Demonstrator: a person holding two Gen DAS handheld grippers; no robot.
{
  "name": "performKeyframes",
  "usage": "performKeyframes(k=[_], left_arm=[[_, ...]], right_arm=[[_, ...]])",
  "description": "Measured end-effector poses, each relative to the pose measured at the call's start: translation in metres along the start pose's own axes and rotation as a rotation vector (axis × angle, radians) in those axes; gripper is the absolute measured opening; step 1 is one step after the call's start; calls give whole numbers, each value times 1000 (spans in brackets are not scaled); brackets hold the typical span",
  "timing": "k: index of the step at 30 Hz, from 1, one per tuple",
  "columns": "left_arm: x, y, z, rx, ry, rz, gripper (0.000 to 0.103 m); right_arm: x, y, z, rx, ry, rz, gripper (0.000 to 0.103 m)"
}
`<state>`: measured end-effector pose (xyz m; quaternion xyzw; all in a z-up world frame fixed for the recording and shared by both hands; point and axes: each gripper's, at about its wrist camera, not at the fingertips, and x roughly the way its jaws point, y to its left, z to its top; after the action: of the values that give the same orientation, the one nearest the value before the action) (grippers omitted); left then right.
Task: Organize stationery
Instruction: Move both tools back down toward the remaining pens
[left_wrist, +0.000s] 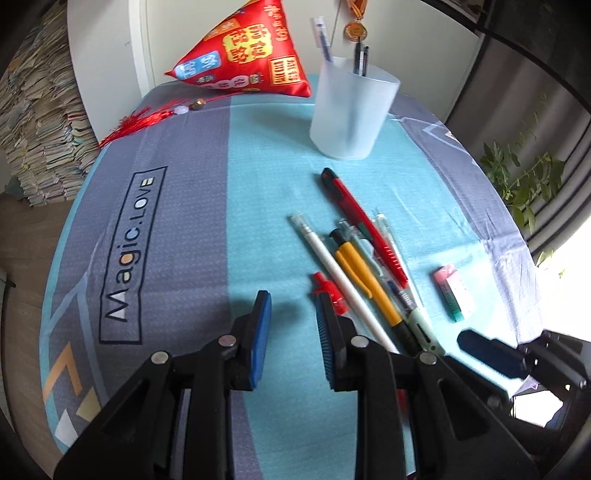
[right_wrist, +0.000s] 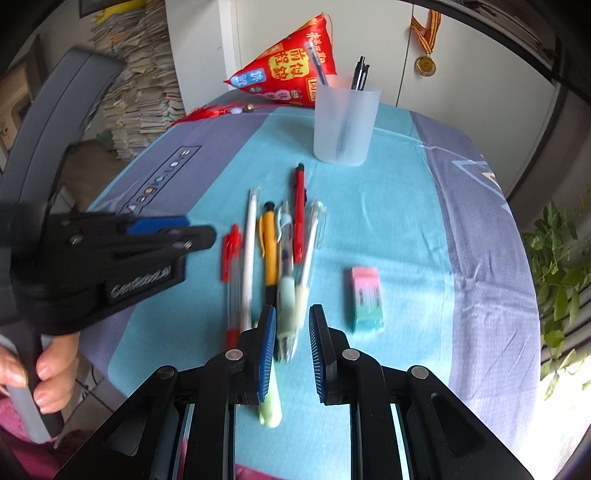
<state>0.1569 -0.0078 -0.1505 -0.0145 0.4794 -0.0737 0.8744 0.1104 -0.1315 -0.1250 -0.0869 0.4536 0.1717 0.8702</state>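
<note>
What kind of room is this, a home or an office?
Probably a home. The table wears a printed cloth, tall stacks of books or papers stand by the wall, and a medal hangs on a white cabinet behind a red festive pouch.

The left gripper has black plastic arms with round silver screws; its fingers wear blue ribbed pads; the right gripper looks the same, black with blue pads; seen from the right wrist camera, the left one's black body has pale lettering; the hand has bare skin and short nails.
</note>
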Motion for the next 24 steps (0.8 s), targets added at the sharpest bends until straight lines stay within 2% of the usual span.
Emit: performKeyframes(k=[7, 11, 16, 19, 24], left_arm=[[7, -11, -1, 46, -8, 43, 26], [8, -8, -1, 48, -13, 72, 36], [13, -3, -1, 36, 11, 108, 37], [15, 0, 1, 3, 13, 106, 36], [14, -3, 2, -9, 23, 50, 36]], right_arm=[[-3, 7, -20, -29, 57, 28, 17], [-5, 5, -19, -27, 42, 9, 17], [-2, 0, -11, 5, 27, 0, 17], [4, 0, -10, 15, 33, 4, 17], [11, -2, -9, 29, 28, -10, 16]])
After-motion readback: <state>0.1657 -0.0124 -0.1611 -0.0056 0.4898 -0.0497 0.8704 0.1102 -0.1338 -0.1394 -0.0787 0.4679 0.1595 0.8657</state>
